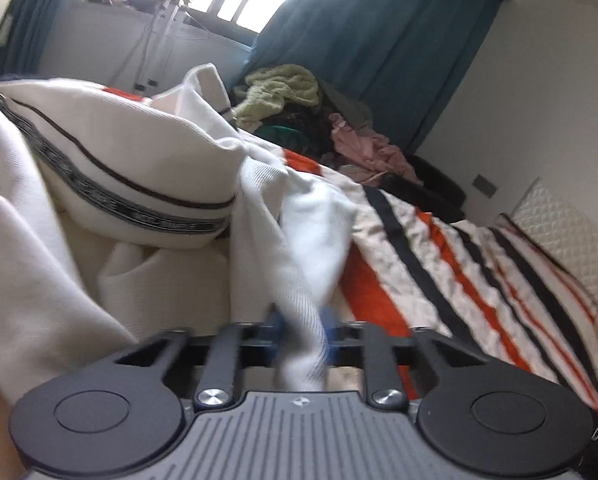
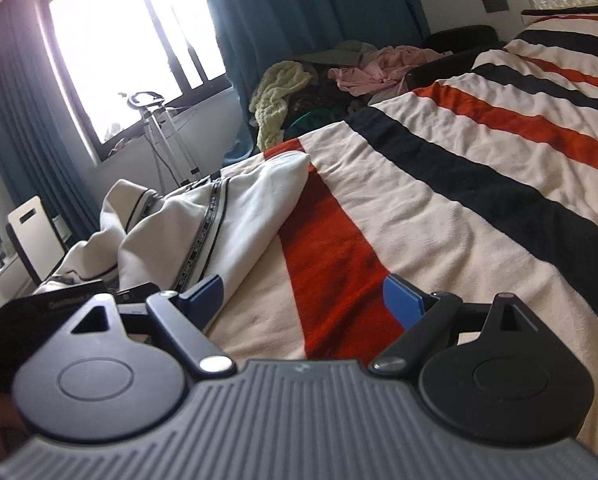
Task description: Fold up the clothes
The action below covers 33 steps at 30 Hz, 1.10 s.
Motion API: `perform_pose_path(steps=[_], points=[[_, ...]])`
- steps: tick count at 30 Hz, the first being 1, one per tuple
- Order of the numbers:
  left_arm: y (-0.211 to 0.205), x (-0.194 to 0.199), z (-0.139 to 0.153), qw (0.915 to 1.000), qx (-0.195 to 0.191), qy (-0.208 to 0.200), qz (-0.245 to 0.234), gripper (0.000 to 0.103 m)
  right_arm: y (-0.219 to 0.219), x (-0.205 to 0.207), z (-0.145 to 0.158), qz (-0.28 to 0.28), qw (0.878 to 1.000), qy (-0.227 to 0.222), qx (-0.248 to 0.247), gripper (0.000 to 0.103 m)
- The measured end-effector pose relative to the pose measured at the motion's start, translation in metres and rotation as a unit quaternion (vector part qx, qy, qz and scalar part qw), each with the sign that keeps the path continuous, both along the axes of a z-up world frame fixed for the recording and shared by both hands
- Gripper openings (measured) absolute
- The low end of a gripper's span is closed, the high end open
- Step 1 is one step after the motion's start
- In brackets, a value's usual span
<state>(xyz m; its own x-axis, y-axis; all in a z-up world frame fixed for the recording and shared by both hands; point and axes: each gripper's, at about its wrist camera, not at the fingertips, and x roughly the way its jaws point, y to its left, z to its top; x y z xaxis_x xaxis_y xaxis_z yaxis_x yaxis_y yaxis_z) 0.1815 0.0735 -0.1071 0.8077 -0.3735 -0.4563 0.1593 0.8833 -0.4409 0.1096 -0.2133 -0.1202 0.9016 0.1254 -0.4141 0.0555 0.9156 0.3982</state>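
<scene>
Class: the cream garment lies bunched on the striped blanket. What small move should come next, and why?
Probably bring the open right hand-held gripper across to the cream garment and pinch a free edge. The left hand-held gripper is shut on a fold of it, and the cloth lies bunched on the striped blanket; two grips could spread it flat.

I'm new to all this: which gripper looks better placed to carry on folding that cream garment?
Left, probably. The left gripper is already shut on the cream garment, while the right gripper is open over the striped blanket, holding nothing.
</scene>
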Motion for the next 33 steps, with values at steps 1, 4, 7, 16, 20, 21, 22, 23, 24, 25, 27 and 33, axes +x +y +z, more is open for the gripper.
perform_pose_path(steps=[1,4,7,16,20,21,22,23,24,25,27,33], points=[[-0.001,-0.001,0.001,0.9999,0.0,-0.009,-0.005,0.008,-0.002,0.0,0.0,-0.004,1.0,-0.002,0.001,0.088],[-0.003,-0.007,0.006,0.9993,-0.009,-0.019,-0.029,0.006,-0.009,0.0,0.002,-0.025,1.0,-0.008,0.008,0.088],[-0.01,-0.013,0.005,0.9979,-0.018,-0.01,-0.062,0.006,-0.015,0.002,0.002,-0.041,0.999,-0.009,0.015,0.088],[-0.049,-0.038,-0.006,0.9907,0.093,-0.006,-0.099,0.007,-0.015,0.002,0.003,-0.037,0.999,-0.013,-0.002,0.088],[-0.038,-0.052,0.01,0.9919,0.098,-0.003,-0.081,0.033,-0.012,0.003,0.003,-0.022,1.0,-0.01,-0.002,0.088],[-0.036,-0.055,0.015,0.9916,0.104,-0.002,-0.077,0.048,-0.011,0.003,0.003,-0.019,1.0,-0.009,-0.002,0.088],[-0.033,-0.06,0.024,0.9912,0.113,-0.002,-0.07,0.052,-0.01,0.004,0.003,-0.013,1.0,-0.009,-0.001,0.088],[-0.03,-0.067,0.031,0.9912,0.118,-0.004,-0.06,0.056,-0.009,0.004,0.003,-0.007,1.0,-0.008,0.001,0.088],[-0.025,-0.075,0.04,0.9916,0.119,-0.009,-0.05,0.063,-0.008,0.004,0.003,-0.001,1.0,-0.007,0.003,0.088],[-0.018,-0.082,0.048,0.9923,0.118,-0.011,-0.037,0.067,-0.006,0.005,0.003,0.008,1.0,-0.005,0.006,0.088],[-0.005,-0.097,0.063,0.9933,0.114,-0.013,-0.008,0.08,-0.002,0.011,0.006,0.03,1.0,-0.001,0.008,0.088],[0.03,-0.117,0.089,0.9909,0.114,-0.022,0.067,0.084,0.022,0.057,0.031,0.1,0.995,-0.001,-0.011,0.073]])
